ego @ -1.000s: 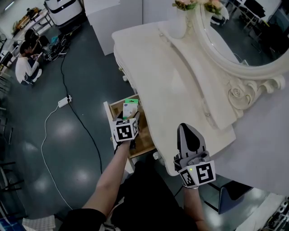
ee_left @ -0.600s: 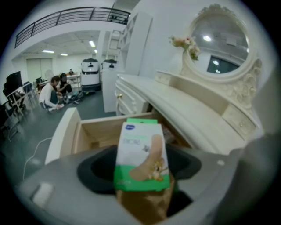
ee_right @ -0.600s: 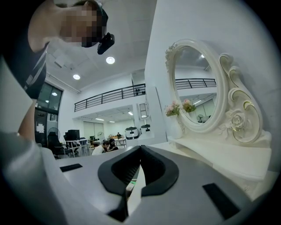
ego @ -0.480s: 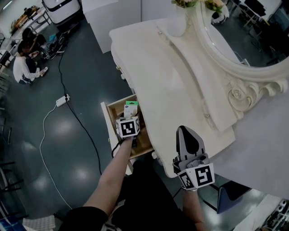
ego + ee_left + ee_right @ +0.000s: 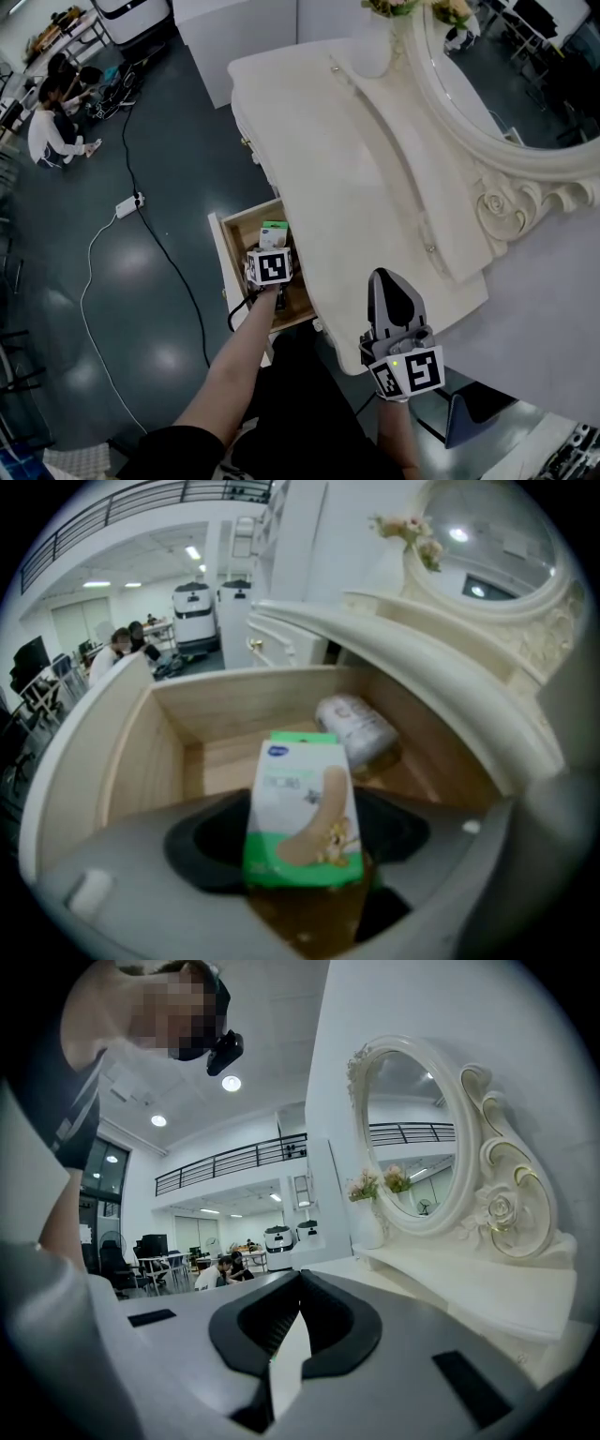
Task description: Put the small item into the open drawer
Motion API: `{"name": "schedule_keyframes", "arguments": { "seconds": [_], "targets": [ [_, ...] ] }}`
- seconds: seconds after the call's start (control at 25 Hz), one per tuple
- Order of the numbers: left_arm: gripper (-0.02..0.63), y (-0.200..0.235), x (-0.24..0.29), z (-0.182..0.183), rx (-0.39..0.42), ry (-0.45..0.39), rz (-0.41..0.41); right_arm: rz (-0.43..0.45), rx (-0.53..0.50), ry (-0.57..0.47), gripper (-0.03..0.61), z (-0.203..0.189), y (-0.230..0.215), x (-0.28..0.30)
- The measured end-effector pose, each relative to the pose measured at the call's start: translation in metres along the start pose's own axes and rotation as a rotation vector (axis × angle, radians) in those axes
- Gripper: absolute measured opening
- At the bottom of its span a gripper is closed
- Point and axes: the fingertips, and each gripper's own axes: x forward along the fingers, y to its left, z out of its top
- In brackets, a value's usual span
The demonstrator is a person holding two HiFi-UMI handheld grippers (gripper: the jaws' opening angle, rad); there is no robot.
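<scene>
The small item is a green and white plaster box (image 5: 302, 808), standing upright between the jaws of my left gripper (image 5: 302, 860), which is shut on it. In the head view the box (image 5: 273, 232) pokes out ahead of the left gripper (image 5: 272, 247), low inside the open wooden drawer (image 5: 225, 248). The drawer's side wall (image 5: 141, 752) rises on the left of the box. My right gripper (image 5: 392, 296) hovers over the near edge of the dressing table, its jaws shut (image 5: 298, 1283) with nothing between them.
A white wrapped packet (image 5: 356, 728) lies at the drawer's back right. The cream dressing table (image 5: 375, 178) carries an oval mirror (image 5: 506, 84) and a flower vase (image 5: 370, 47). A cable and power strip (image 5: 129, 203) lie on the dark floor; people (image 5: 52, 131) sit far left.
My left gripper has moved a little forward and down into the drawer with the box. The right gripper has barely shifted.
</scene>
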Motion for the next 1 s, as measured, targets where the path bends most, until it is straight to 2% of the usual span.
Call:
{"name": "schedule_keyframes", "arguments": {
  "seconds": [0.24,0.76,0.92,1.0],
  "targets": [
    [0.353,0.001,0.01,-0.01,0.014,0.042,0.024,0.011,0.005,0.01,-0.003,-0.004,0.001,0.003],
    [0.37,-0.001,0.011,-0.01,0.043,0.037,0.028,0.008,0.017,0.01,-0.003,-0.005,-0.001,-0.003],
    [0.373,-0.002,-0.003,0.008,0.049,-0.028,0.023,0.018,0.012,-0.001,-0.003,-0.001,0.003,-0.003],
    [0.353,-0.002,-0.017,0.022,0.038,-0.079,0.02,0.027,0.01,-0.014,-0.003,0.003,0.006,-0.002]
  ]
}}
